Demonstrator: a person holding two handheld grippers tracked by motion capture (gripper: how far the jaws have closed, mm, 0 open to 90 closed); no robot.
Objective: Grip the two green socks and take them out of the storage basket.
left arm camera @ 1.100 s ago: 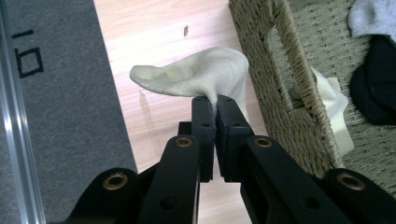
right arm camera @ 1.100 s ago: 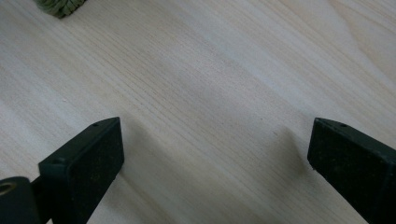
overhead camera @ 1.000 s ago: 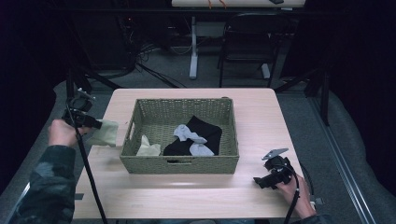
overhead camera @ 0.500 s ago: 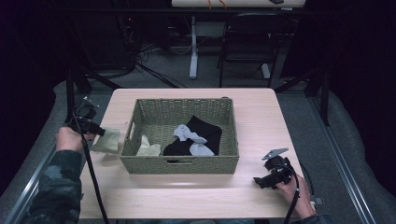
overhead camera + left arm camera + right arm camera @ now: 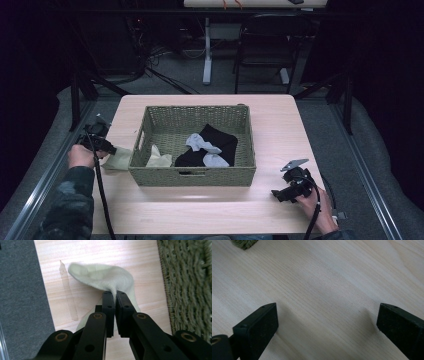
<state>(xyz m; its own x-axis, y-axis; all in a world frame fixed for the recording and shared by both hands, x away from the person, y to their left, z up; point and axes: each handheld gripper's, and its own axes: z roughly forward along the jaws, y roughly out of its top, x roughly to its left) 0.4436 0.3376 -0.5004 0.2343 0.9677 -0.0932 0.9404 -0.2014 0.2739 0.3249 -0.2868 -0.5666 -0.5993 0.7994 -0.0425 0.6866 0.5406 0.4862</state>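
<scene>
Pinching a pale green sock (image 5: pixel 105 280), the left hand-held gripper (image 5: pixel 100 145) sits at the left edge of the worktop (image 5: pixel 280 125), just beside the left wall of the woven basket (image 5: pixel 192 176). In the left gripper view its two black jaws are pressed together on a fold of the sock's fabric, and the rest of the sock spreads out over the light wood, with the basket's weave running down the right side and grey floor (image 5: pixel 17 302) on the left. A strip of clear tape (image 5: pixel 67 295) lies on the wood next to the sock.

Inside the basket, from left to right, lie a second pale sock (image 5: pixel 159 159), a light grey sock (image 5: pixel 202 144) and a black garment (image 5: pixel 220 142) partly under the grey one; another grey piece rests near the front wall.

At the right front of the worktop, well apart from the basket, a hand (image 5: pixel 315 205) holds the right hand-held gripper (image 5: pixel 292 187). In the right gripper view its jaws stand wide apart over bare wood with nothing between them, and a corner of the basket shows at the top left.
</scene>
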